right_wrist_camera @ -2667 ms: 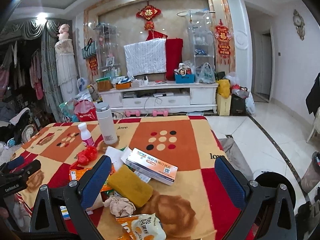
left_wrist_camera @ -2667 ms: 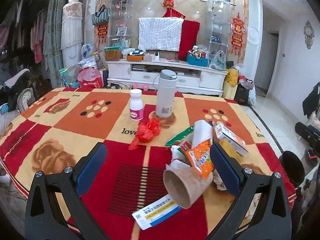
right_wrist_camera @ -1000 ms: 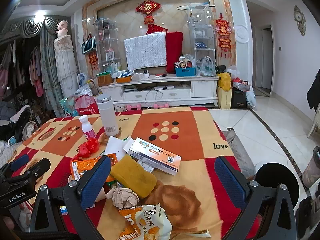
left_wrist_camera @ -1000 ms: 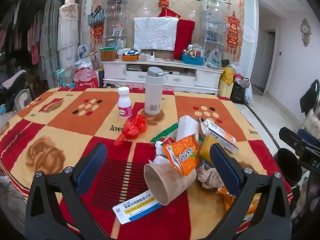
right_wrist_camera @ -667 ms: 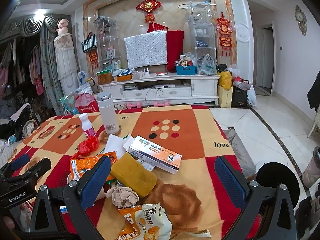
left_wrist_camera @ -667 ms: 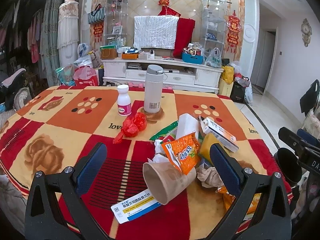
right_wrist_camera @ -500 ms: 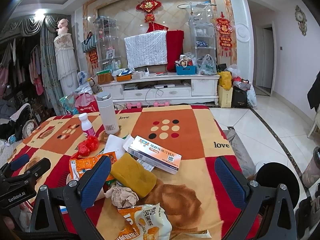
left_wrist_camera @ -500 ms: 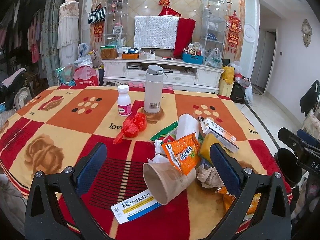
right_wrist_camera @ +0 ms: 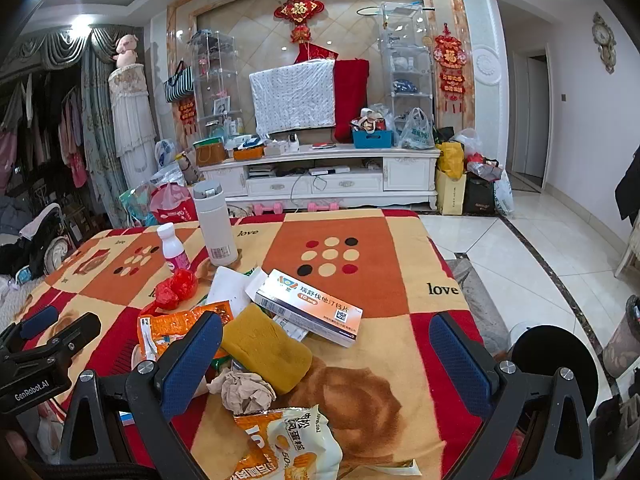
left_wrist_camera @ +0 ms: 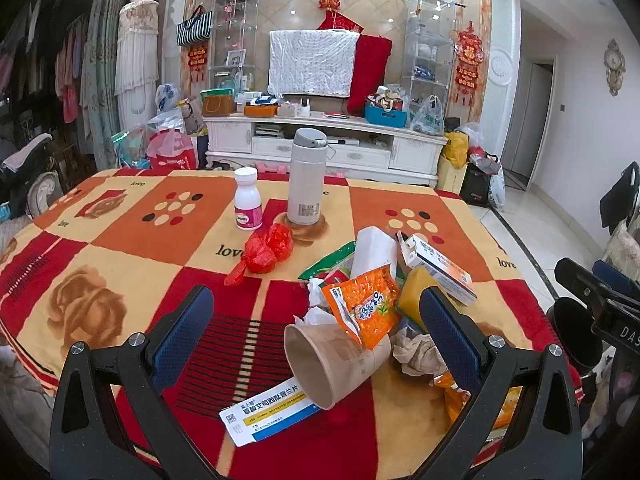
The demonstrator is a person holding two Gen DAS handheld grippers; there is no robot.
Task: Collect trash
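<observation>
Both hand-held grippers, left (left_wrist_camera: pixel 316 326) and right (right_wrist_camera: pixel 326 356), gape empty over the bench (left_wrist_camera: pixel 120 248). Paper cup (left_wrist_camera: pixel 332 356) lies tipped amid wrappers: we judge it light, crushable; pinch its rim gently.

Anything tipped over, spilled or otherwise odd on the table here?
The paper cup lies on its side atop a flat medicine box, amid a heap of wrappers. The thermos and pill bottle stand upright. No spill visible.
</observation>
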